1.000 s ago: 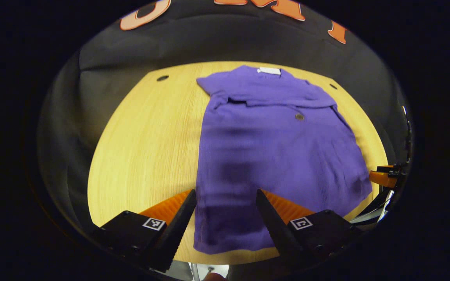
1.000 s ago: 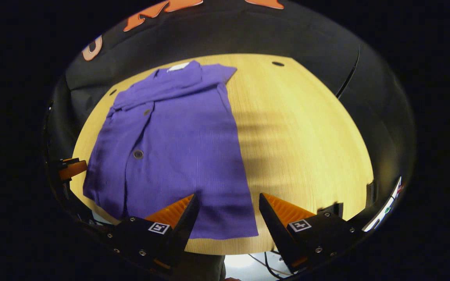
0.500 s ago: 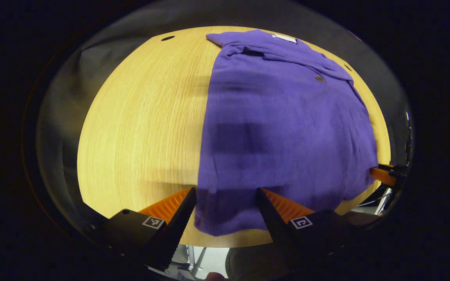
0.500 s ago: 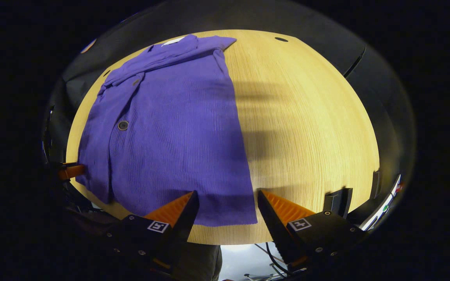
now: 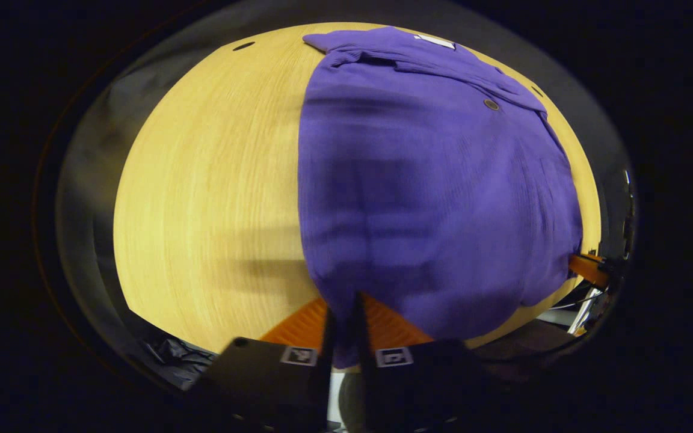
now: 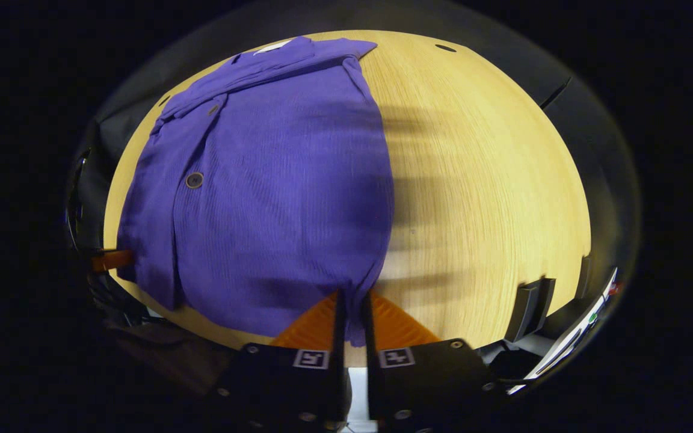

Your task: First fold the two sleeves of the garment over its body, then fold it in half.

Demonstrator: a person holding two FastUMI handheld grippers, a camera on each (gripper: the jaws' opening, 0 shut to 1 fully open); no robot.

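Observation:
A purple buttoned shirt (image 5: 431,180) (image 6: 274,180) lies flat on the wooden table, collar at the far end, both sleeves folded over the chest. In the left gripper view my left gripper (image 5: 342,325) is shut on the shirt's near hem at one bottom corner, cloth pinched between its fingers. In the right gripper view my right gripper (image 6: 351,319) is shut on the hem at the other bottom corner. Each view catches an orange finger of the other gripper (image 5: 587,269) (image 6: 112,260) at the shirt's far side edge.
The round wooden table (image 5: 202,180) (image 6: 491,180) has bare wood beside the shirt and small dark holes (image 5: 243,46) (image 6: 445,47) near its far rim. Black cloth wall stands behind. A dark bracket (image 6: 530,300) sits at the table's near right edge.
Both grippers came down and forward to the near hem and went from open to shut on its two bottom corners. The hem now bunches between the fingers.

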